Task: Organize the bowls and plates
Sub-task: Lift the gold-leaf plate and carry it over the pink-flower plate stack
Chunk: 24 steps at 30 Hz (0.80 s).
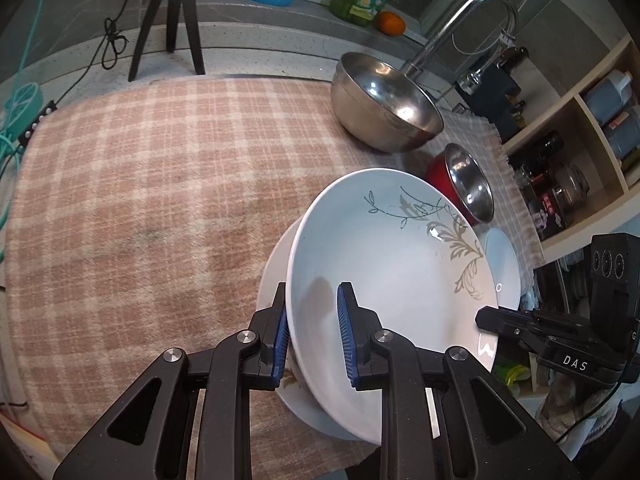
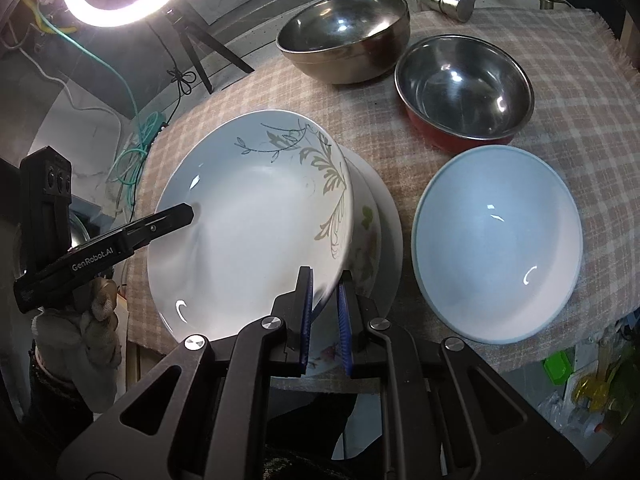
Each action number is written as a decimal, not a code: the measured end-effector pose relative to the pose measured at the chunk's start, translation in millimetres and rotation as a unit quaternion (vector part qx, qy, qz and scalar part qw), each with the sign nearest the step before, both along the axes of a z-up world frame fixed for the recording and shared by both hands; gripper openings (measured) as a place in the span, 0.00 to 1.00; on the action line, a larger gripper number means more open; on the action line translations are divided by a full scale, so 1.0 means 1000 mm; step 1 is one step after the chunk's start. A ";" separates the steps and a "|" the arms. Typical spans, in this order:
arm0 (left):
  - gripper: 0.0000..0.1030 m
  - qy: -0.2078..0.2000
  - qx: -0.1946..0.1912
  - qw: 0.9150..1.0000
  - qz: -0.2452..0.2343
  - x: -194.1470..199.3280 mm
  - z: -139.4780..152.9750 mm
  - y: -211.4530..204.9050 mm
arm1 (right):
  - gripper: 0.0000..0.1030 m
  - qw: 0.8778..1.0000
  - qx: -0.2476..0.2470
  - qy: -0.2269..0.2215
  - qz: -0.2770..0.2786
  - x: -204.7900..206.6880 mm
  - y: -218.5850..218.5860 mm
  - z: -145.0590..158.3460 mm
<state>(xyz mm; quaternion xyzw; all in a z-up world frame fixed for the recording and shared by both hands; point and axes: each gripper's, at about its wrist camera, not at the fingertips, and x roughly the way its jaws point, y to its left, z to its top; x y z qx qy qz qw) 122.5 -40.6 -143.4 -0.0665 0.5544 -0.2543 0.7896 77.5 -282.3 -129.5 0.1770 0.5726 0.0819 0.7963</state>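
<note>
Gripping opposite rims of the leaf-patterned plate (image 1: 384, 256), the left gripper (image 1: 314, 330) and right gripper (image 2: 325, 316) hold it tilted over stacked plates (image 2: 380, 216), with the pale blue bowl (image 2: 498, 244) at three o'clock.

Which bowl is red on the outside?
The smaller steel bowl, standing between the big plain steel bowl and the pale blue bowl. Its outer wall is red, while the big one is bare metal all over.

Open checked cloth (image 1: 140, 184) left of plates (image 1: 384, 248)
</note>
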 end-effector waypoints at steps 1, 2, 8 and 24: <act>0.20 0.000 0.001 1.000 -0.001 -0.001 0.000 -0.001 | 0.12 1.000 -0.001 0.002 0.000 -0.002 -0.001 -0.002; 0.20 0.001 0.002 1.000 -0.002 -0.002 -0.001 -0.002 | 0.12 1.000 -0.001 0.003 -0.001 -0.004 -0.002 -0.003; 0.20 0.004 0.012 1.000 -0.010 -0.004 -0.007 -0.008 | 0.12 1.000 -0.011 0.006 -0.002 -0.008 -0.003 -0.007; 0.20 -0.009 0.042 0.999 -0.030 -0.007 -0.009 -0.018 | 0.12 1.000 -0.024 0.018 -0.002 -0.012 -0.002 -0.013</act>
